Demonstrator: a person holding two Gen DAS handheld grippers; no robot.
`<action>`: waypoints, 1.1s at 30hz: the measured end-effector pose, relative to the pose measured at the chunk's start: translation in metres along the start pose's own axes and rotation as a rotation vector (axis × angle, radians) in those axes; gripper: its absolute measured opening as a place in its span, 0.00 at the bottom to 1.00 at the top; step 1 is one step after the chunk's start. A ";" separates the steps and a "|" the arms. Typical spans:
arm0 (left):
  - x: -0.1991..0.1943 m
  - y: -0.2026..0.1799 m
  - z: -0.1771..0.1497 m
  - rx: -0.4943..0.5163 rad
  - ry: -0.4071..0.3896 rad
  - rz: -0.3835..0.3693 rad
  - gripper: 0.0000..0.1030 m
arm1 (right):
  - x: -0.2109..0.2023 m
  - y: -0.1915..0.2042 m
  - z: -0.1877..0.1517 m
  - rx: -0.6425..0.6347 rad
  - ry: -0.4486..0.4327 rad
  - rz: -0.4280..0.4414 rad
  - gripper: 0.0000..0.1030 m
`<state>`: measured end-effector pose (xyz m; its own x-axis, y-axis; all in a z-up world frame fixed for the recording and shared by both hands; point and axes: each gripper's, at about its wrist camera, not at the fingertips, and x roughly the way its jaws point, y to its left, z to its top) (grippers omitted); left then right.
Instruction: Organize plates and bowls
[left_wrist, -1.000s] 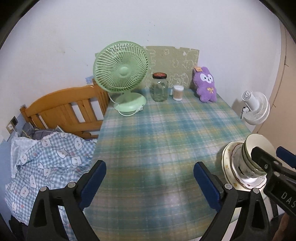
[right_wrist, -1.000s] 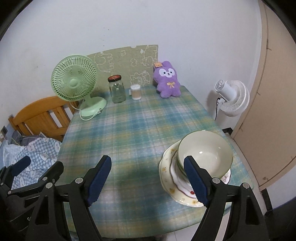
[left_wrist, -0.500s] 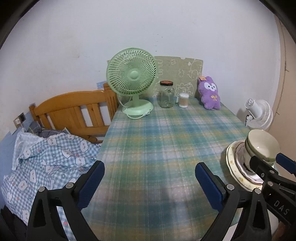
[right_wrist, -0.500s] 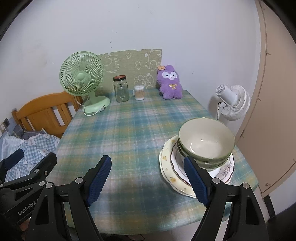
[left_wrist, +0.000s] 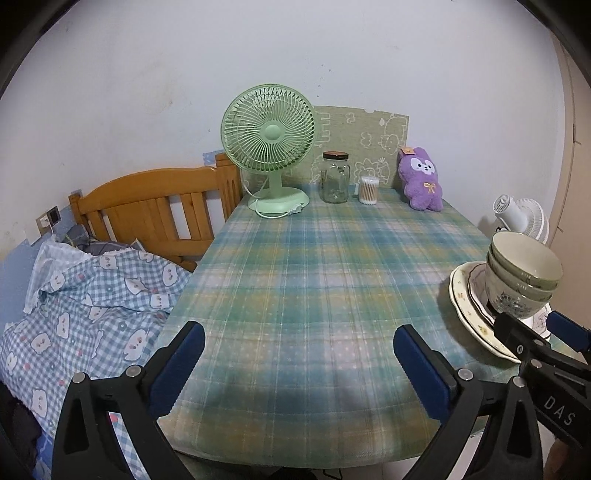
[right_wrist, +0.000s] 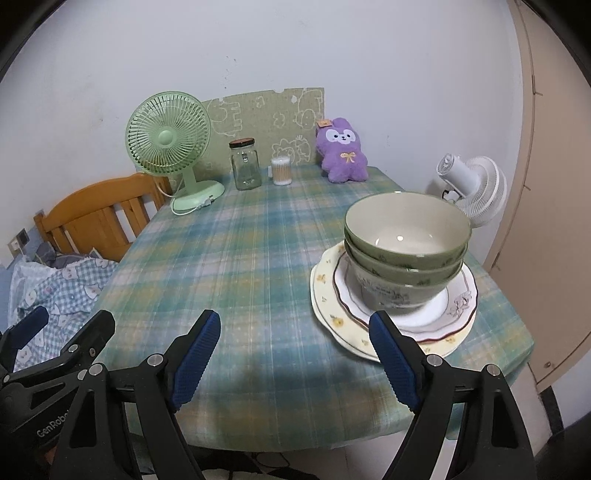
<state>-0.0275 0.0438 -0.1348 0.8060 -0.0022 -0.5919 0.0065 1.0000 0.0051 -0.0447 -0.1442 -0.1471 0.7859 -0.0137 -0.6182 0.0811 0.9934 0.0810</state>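
Where the right gripper (left_wrist: 541, 334) crosses — plates (left_wrist: 466, 300) hidden.

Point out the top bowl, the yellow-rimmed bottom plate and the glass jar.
top bowl (right_wrist: 406, 230): right wrist view, on its cream inner wall.
yellow-rimmed bottom plate (right_wrist: 322, 291): right wrist view, on its bare left rim.
glass jar (left_wrist: 335, 181): left wrist view, on its clear body.

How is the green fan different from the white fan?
The green fan stands on the table, near the wall; the white fan is off the table, past its right edge. The green fan faces toward the cameras; the white fan is turned away, with its motor housing toward us. They differ in colour too. Both have round wire grilles.
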 end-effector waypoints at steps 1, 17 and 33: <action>-0.001 -0.001 -0.001 0.000 -0.001 0.001 1.00 | 0.000 -0.001 -0.001 -0.002 0.000 -0.002 0.83; -0.009 -0.013 0.008 0.012 -0.002 0.005 1.00 | -0.016 -0.010 0.005 -0.013 -0.023 -0.026 0.86; -0.015 -0.022 0.015 0.008 -0.009 0.013 1.00 | -0.015 -0.023 0.014 -0.006 -0.018 -0.020 0.86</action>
<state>-0.0307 0.0219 -0.1144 0.8113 0.0108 -0.5845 0.0006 0.9998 0.0194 -0.0495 -0.1687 -0.1291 0.7950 -0.0359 -0.6055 0.0937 0.9935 0.0642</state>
